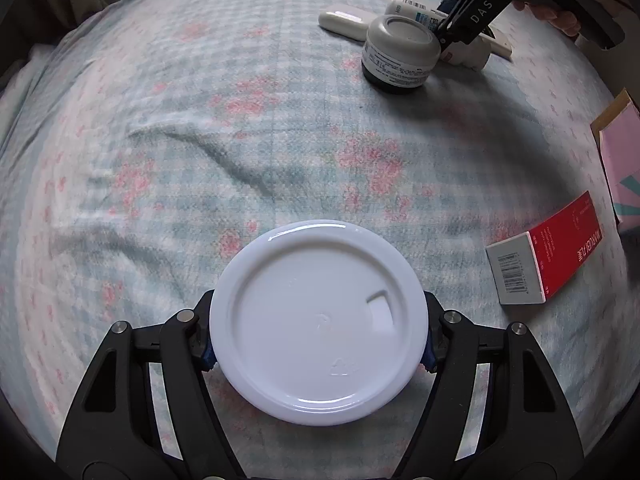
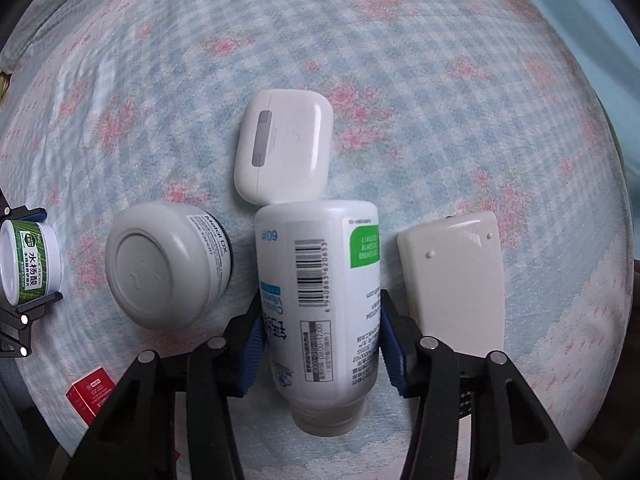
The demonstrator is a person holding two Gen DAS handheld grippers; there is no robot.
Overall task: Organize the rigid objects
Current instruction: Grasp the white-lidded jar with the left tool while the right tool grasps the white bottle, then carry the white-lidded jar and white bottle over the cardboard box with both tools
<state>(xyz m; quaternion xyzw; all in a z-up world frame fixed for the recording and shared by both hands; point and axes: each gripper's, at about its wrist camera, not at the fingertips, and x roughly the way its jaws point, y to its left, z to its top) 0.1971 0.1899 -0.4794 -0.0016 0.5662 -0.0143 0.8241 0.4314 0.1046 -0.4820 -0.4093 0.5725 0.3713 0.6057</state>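
We have both claws down on the bed. The left claw (image 1: 319, 350) grips a white-lidded tub (image 1: 319, 322) across its rim, blue pads pressed to both sides; from the right wrist view we read a green label on its wall. The right claw (image 2: 320, 334) closes on a white bottle (image 2: 320, 300) lying flat with its cap toward us, pads tight on its flanks.

The bottle sits in a tight cluster: an earbud case (image 2: 285, 148) touches its far end, a grey jar (image 2: 168, 266) stands upside down just beside it on one side, a cream slab (image 2: 454, 276) lies on the other. To do this well, we judge we should lift the bottle straight up, clear of its neighbours, before swinging it anywhere, and keep the grip near its middle so it does not tip. The tub should rise level.

The surface is a soft checked sheet (image 1: 160, 140) with pink flowers, creased in places, so anything set down upright may wobble. A red box (image 1: 552, 252) lies well apart from the cluster, with a pink card (image 1: 622, 152) near the bed's edge.
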